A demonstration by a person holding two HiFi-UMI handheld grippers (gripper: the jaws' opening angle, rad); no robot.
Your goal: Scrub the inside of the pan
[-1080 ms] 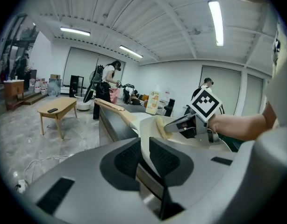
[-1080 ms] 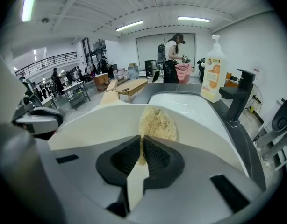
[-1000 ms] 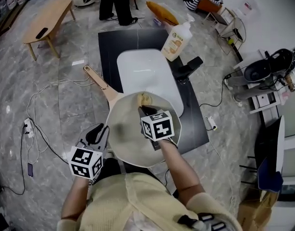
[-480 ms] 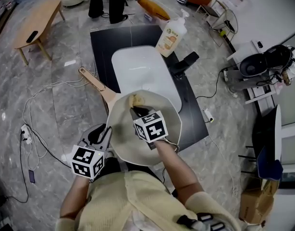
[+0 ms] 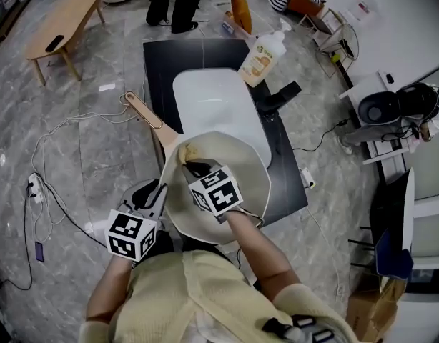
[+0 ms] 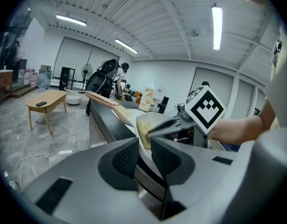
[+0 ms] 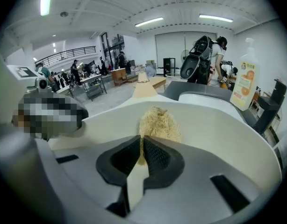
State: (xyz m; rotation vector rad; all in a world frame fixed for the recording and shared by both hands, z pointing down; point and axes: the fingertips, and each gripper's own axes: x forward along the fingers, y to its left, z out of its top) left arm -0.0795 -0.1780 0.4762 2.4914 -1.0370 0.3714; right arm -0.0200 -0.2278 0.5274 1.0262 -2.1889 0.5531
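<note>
A cream pan (image 5: 242, 164) with a wooden handle (image 5: 144, 113) hangs over the near end of the sink. My left gripper (image 5: 157, 191) is shut on the pan's near-left rim; in the left gripper view its jaws (image 6: 144, 154) pinch the rim (image 6: 155, 120). My right gripper (image 5: 194, 167) reaches inside the pan, shut on a tan fibrous scrubber (image 5: 189, 152). The scrubber (image 7: 157, 122) presses on the pan's inner wall (image 7: 218, 129) by the handle side, just ahead of the right gripper (image 7: 142, 154).
Behind the pan lies a white sink (image 5: 212, 102) set in a black counter (image 5: 162, 63), with a black faucet (image 5: 279, 97) and a soap bottle (image 5: 264, 58) at its right. Cables (image 5: 55, 156) trail on the floor at left. A wooden bench (image 5: 58, 27) stands far left.
My right gripper has dragged the scrubber from the far middle of the pan leftward, toward the handle side. The left gripper keeps its hold on the rim.
</note>
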